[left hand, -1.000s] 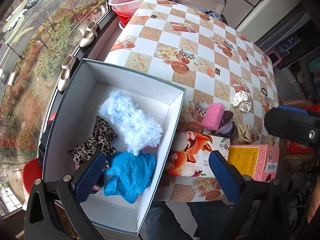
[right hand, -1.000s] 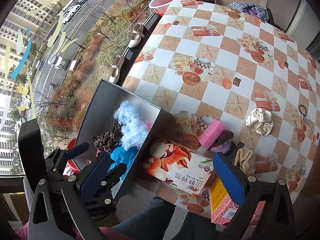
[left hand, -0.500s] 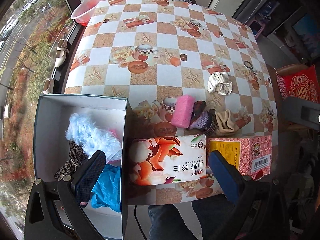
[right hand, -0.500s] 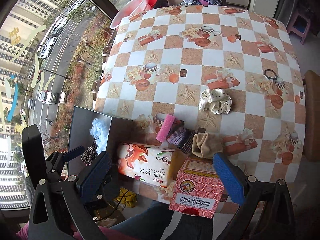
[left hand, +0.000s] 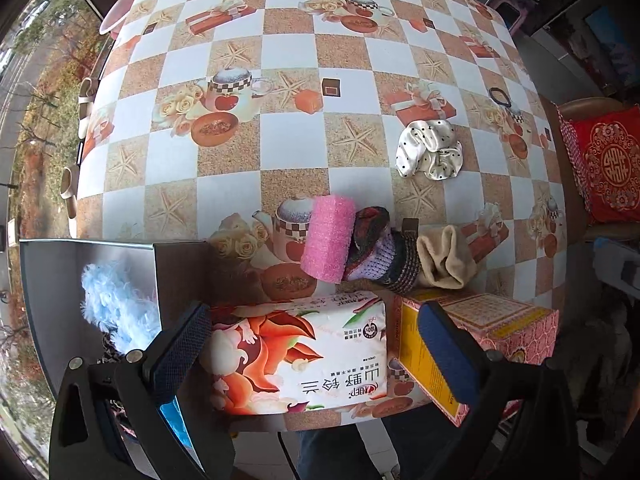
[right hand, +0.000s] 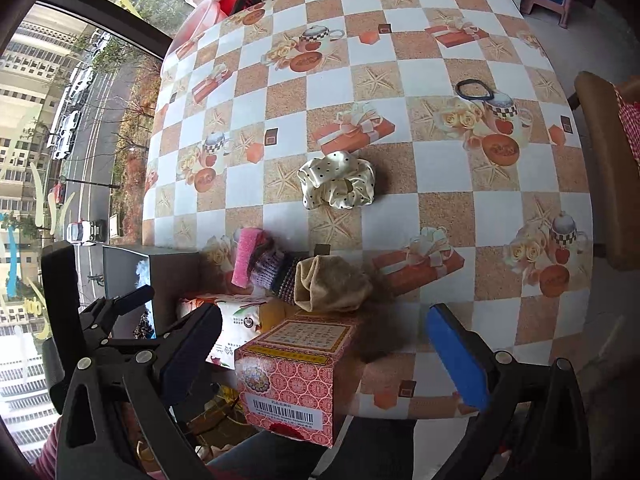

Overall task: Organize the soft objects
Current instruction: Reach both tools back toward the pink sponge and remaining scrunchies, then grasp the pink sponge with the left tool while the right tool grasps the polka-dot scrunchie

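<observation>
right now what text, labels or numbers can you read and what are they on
"山野铃兰", seen upside down: tissue pack.
"100%", in a small round seal: same tissue pack.
Barcode with digits: pink box, too small to read.
Yellow side panel of the pink box: print too blurred to read.

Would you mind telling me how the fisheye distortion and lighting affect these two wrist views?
Left wrist view: the checkered tablecloth bulges barrel-like, corners vignetted black, daylight soft. Right wrist view: window buildings curve at the left edge; the beige cloth casts a soft shadow.
</observation>
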A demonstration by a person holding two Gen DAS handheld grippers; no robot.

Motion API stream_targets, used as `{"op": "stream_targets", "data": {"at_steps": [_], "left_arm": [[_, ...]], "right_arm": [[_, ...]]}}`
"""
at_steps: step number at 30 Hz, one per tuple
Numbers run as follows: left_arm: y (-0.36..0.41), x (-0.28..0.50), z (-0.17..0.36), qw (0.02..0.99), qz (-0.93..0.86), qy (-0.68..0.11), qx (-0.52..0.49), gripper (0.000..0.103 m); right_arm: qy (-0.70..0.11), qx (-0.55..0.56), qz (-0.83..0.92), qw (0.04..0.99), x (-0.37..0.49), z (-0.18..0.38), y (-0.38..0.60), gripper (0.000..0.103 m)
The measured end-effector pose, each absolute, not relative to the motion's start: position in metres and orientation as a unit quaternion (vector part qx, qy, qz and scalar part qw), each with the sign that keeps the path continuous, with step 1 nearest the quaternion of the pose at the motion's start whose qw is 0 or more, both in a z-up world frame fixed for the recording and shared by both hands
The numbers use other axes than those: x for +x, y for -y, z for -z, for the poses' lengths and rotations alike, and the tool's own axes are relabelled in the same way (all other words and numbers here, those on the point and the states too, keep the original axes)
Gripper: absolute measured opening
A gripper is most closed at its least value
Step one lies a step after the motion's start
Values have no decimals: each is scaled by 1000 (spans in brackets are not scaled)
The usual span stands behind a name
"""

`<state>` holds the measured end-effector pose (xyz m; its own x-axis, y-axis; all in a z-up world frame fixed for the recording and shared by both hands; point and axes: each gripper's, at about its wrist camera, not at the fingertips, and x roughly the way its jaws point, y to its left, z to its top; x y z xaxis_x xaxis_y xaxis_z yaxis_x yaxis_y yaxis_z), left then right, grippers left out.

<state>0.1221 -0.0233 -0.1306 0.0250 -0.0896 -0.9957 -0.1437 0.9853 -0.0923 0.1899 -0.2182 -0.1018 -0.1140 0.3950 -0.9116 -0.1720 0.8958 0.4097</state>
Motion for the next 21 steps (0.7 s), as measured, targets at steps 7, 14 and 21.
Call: {"op": "stream_targets", "data": {"at_steps": [7, 14, 21], "left_arm": [[16, 154, 179, 676, -35, -734, -53, 103], [28, 165, 213, 648, -16, -762, -8, 103], [16, 194, 219, 659, -53, -750, 25, 103]], "right_arm": [[-735, 77, -203, 642, 198, 130, 233, 103], [-744, 76, -201, 633, 209, 143, 239, 103], [-744, 80, -197, 634, 219, 147, 242, 103]]}}
